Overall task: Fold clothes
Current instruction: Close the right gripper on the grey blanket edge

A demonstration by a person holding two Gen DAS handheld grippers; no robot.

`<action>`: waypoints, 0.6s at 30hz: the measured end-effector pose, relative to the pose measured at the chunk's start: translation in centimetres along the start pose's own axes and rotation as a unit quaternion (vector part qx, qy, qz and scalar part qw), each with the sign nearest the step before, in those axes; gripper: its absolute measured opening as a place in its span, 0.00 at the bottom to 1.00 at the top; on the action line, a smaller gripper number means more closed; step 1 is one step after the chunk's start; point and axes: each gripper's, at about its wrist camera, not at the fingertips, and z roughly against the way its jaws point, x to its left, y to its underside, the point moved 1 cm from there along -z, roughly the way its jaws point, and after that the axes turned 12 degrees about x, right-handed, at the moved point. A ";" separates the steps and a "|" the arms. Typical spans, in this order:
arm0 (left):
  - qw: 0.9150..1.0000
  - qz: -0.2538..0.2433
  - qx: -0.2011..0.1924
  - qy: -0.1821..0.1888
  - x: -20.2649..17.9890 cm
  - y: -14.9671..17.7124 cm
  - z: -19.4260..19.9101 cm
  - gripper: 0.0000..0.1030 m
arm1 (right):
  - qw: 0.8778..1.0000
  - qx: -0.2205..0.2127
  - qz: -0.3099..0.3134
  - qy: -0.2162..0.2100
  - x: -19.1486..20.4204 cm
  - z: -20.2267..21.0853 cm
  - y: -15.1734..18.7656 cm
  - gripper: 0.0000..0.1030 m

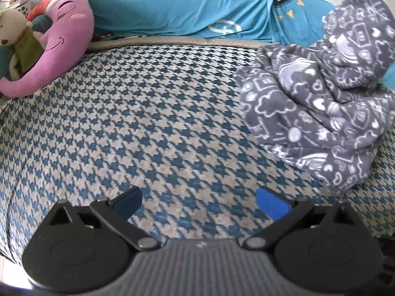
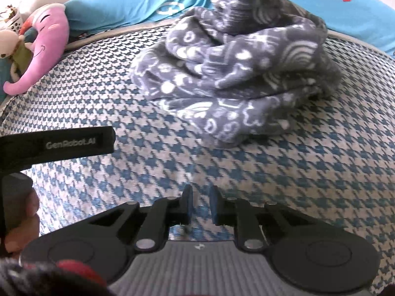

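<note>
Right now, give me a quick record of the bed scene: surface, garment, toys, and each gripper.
surface: houndstooth bedcover
garment: grey patterned fleece, crumpled in a heap, not folded
toys: pink elephant and beige plush at the far left edge
backdrop: blue quilt behind the bedcover
left gripper: open, empty, apart from the fleece
right gripper: narrow gap between its fingers, empty, short of the fleece

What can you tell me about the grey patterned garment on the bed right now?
The grey garment looks like soft fleece, printed with white doodles: rainbows, hearts, clouds. It lies crumpled in a bunched heap, not yet folded, on the houndstooth bed cover, its far end rising against the blue bedding. Neither claw touches it.
</note>
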 end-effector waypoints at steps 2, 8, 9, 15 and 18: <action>1.000 0.002 0.001 -0.001 0.6 0.0 0.1 1.00 | 1.000 0.002 0.005 -0.004 0.5 -0.2 -0.1 0.13; 1.000 0.009 0.002 -0.005 1.6 0.2 0.6 1.00 | 1.000 0.001 0.023 -0.012 2.1 -0.3 -0.4 0.13; 1.000 0.009 0.002 -0.005 1.6 0.4 0.7 1.00 | 1.000 0.001 0.025 -0.013 2.3 -0.3 -0.5 0.13; 1.000 0.012 0.001 -0.011 2.0 0.1 0.5 1.00 | 0.999 0.003 0.036 -0.014 3.5 -0.7 -0.7 0.12; 1.000 0.016 0.001 -0.013 2.1 0.1 0.6 1.00 | 0.999 0.004 0.041 -0.015 4.1 -0.9 -0.8 0.12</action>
